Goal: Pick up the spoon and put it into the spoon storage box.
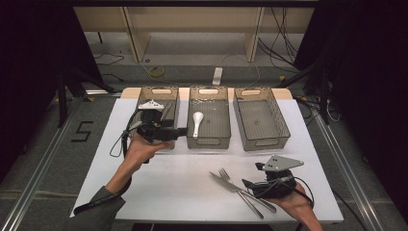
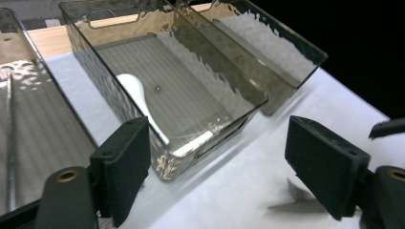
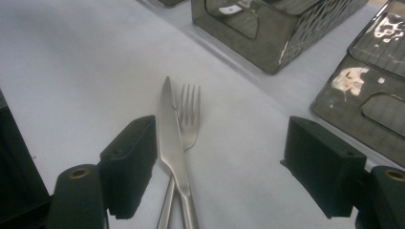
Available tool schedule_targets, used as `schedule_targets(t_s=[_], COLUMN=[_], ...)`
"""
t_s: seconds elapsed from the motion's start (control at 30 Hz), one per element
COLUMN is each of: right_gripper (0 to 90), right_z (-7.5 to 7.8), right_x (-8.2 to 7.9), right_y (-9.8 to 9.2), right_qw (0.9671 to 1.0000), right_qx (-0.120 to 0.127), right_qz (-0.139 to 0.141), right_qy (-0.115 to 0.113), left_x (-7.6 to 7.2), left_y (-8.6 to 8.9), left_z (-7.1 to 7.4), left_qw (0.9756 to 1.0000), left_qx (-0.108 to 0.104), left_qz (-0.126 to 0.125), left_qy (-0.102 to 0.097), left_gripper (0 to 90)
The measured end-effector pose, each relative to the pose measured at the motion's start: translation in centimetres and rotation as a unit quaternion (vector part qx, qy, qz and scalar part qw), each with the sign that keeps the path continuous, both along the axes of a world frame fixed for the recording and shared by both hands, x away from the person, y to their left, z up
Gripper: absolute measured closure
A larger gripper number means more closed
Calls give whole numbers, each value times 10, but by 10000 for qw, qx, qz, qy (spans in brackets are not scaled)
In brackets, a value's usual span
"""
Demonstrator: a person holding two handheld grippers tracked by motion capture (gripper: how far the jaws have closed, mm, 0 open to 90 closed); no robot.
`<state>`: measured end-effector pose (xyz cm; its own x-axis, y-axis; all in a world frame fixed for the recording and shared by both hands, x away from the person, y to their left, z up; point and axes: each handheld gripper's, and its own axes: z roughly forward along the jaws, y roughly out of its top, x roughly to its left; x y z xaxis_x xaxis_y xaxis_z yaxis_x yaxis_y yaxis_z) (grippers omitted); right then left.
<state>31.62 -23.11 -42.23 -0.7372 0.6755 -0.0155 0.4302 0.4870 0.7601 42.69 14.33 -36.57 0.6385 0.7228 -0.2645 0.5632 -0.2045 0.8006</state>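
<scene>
On a white table (image 1: 163, 183), three smoky, see-through plastic bins stood side by side along the far edge, apparently one for each kind of cutlery. The middle bin (image 1: 226, 126) held a white ceramic spoon (image 1: 197, 121), lying lengthwise near the bin's left wall with its bowl toward the far end. The left bin (image 1: 172, 107) held something long and thin, possibly chopsticks, though the view was too dim to be sure. The right bin (image 1: 261, 119) looked empty.

The left gripper (image 1: 182, 131) hovered by the near left corner of the middle bin, pointing toward it. Its fingers (image 2: 126, 164) were spread wide with nothing between them, which suggested the spoon had been let go into the bin.

Near the table's front edge, well apart from the bins, lay a steel knife (image 1: 235, 186) and a steel fork (image 1: 243, 190), crossed over each other with their tips pointing away from the person. The knife was plain and polished, with a smooth, narrow blade; the fork had four tines. The right gripper (image 1: 250, 183) rested low just behind their handles, its fingers (image 3: 131, 164) spread wide and empty, the knife blade running close beside the left one. It seemed placed to pick one of the two up for sorting.
</scene>
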Motion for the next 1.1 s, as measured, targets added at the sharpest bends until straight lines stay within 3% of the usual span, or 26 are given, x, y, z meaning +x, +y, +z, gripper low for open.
schedule_targets(t_s=[0.1,0.23,0.33,0.53,0.67,0.77,0.87,0.97,1.1], right_gripper=[277,277,276,274,275,276,285,306,314], right_z=[-1,-1,-2,-1,-1,-4,-8,-12,-16], right_x=[1,3,6,13,15,17,20,22,24], right_y=[3,6,8,16,20,20,22,25,27], right_qw=[9998,9991,9982,9942,9896,9860,9815,9783,9753], right_qx=[-147,-344,-495,-916,-1203,-1358,-1559,-1632,-1725], right_qz=[64,123,128,258,360,374,372,482,503], right_qy=[76,204,311,500,703,890,1044,1181,1284], left_x=[-4,-16,-26,-45,-56,-61,-66,-69,-71], left_y=[6,15,24,38,40,39,38,36,33], left_z=[-7,-14,-20,-29,-39,-42,-43,-46,-48], left_qw=[9999,9998,9998,9994,9993,9992,9988,9985,9983], left_qx=[-99,-15,-24,-96,-152,-58,-169,-76,-129], left_qz=[-58,-189,-121,-132,-228,-261,-212,-279,-386], left_qy=[47,-78,-171,-297,-240,-297,-404,-466,-427], left_gripper=[214,212,209,209,206,205,202,194,184])
